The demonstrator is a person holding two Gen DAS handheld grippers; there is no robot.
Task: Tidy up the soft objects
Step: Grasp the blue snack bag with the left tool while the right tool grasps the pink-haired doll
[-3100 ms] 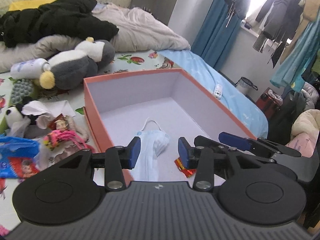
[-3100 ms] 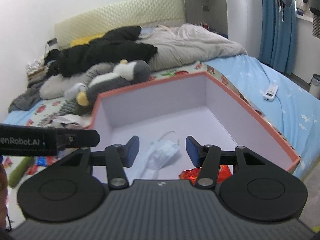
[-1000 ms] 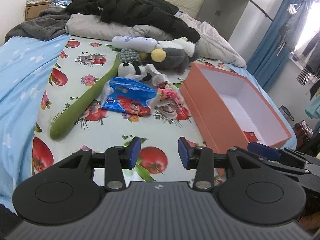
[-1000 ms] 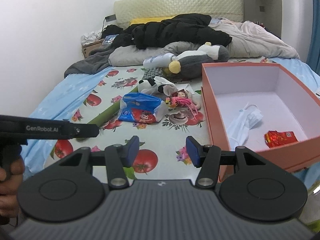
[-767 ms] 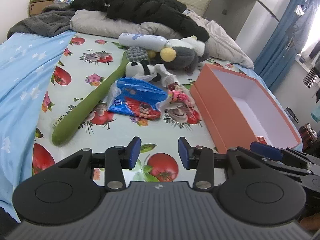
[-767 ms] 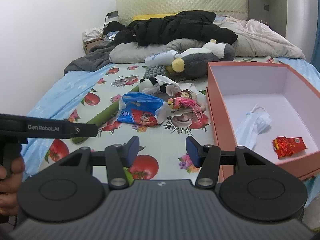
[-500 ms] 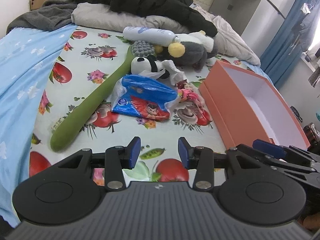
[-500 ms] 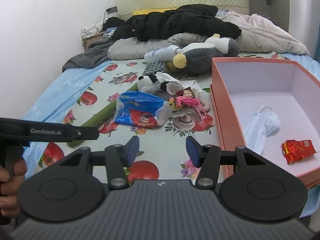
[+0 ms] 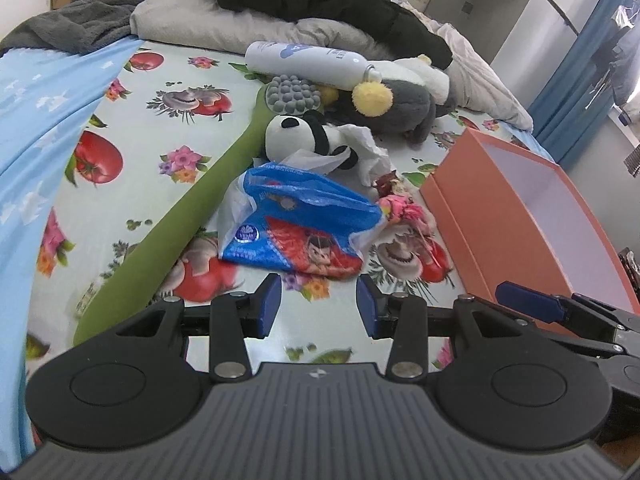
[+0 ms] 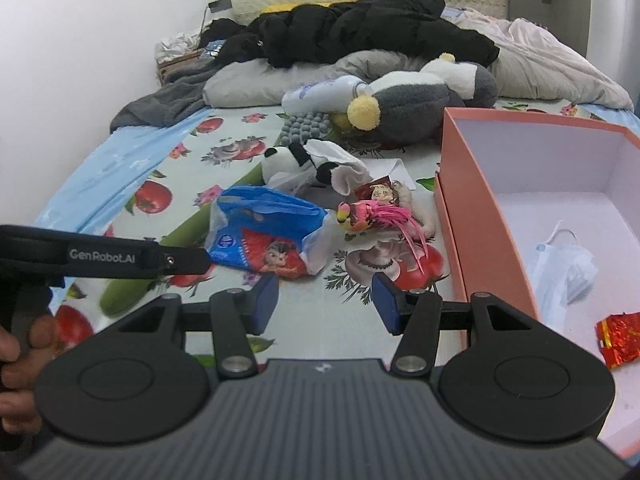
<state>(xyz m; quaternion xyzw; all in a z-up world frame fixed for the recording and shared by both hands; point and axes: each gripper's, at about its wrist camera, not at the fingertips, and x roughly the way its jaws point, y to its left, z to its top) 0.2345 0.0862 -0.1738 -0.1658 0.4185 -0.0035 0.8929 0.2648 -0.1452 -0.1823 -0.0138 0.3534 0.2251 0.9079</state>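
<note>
A: Soft stuff where?
B: Heaped mid-bed on tomato-print sheet (image 9: 132,128): crinkly blue plastic bag (image 9: 298,220), plush panda (image 9: 304,136), long green plush (image 9: 168,236). Rigid orange box (image 10: 476,208) alongside.
A: Fingers?
B: Left gripper (image 9: 319,306), right gripper (image 10: 325,302): parted, empty.

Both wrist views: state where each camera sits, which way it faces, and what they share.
Left wrist view: sits on the left gripper, faces down across the fruit-print bedsheet at the blue printed plastic bag; its own open blue-padded fingers show, the right gripper at lower right.
Right wrist view: sits on the right gripper, faces the same pile plus the orange cardboard box; the left gripper and the hand holding it show at left.
Shared: bag, box, black-and-white plush dog.
</note>
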